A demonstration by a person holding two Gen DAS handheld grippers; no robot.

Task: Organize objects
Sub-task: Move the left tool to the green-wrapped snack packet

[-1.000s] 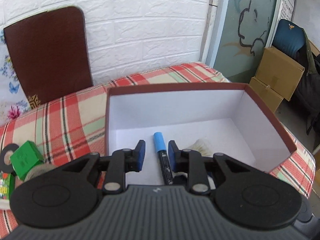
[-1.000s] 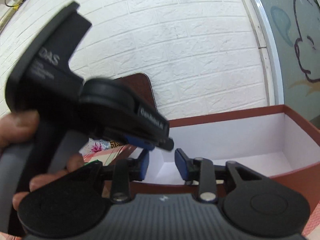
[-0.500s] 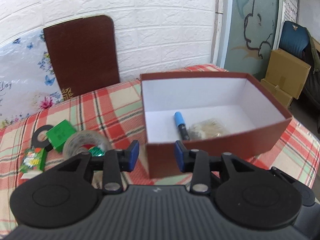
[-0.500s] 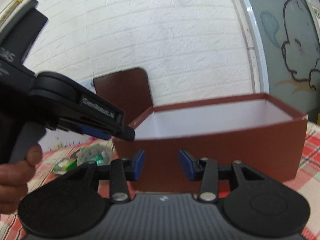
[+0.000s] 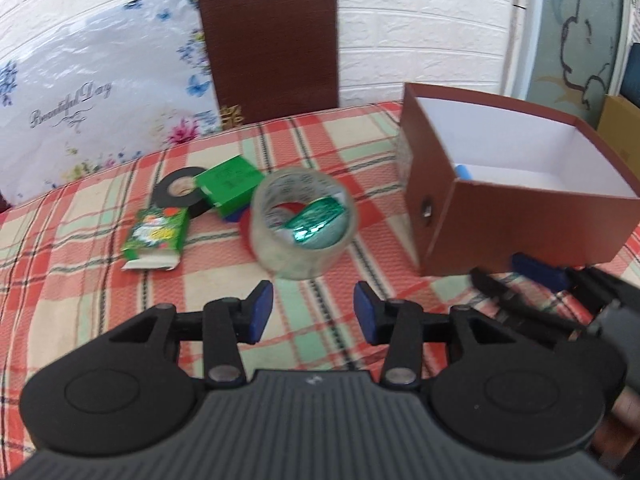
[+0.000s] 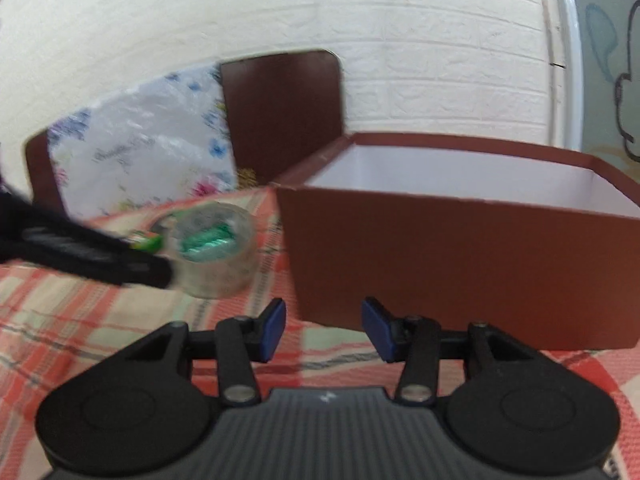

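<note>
Plaid cloth (image 5: 100,264) filled your left wrist view, where a second ago that view looked straight down into the brown box (image 5: 520,232) with the blue marker between the fingers. You had pulled your left gripper (image 5: 313,312) back out and swung it left; its jaws were opening with nothing between them, so the marker counts as dropped off and you were likely lining up the next pick.

Left to right on the cloth: green packet (image 5: 156,238), black tape ring (image 5: 178,192), green block (image 5: 230,182) touching it, then the clear tape roll (image 5: 302,224) on edge just ahead of your left fingers, with a shiny green wrapper (image 5: 316,224) inside its core. All 5 were loose, not yet sorted.

Box sat right of the roll, open top, white inside. Only the marker's blue cap (image 5: 463,170) peeked over the wall; anything else in there was hidden from this angle.

Your right gripper (image 6: 323,330) was empty too, jaws opening, facing the box's near wall.
</note>
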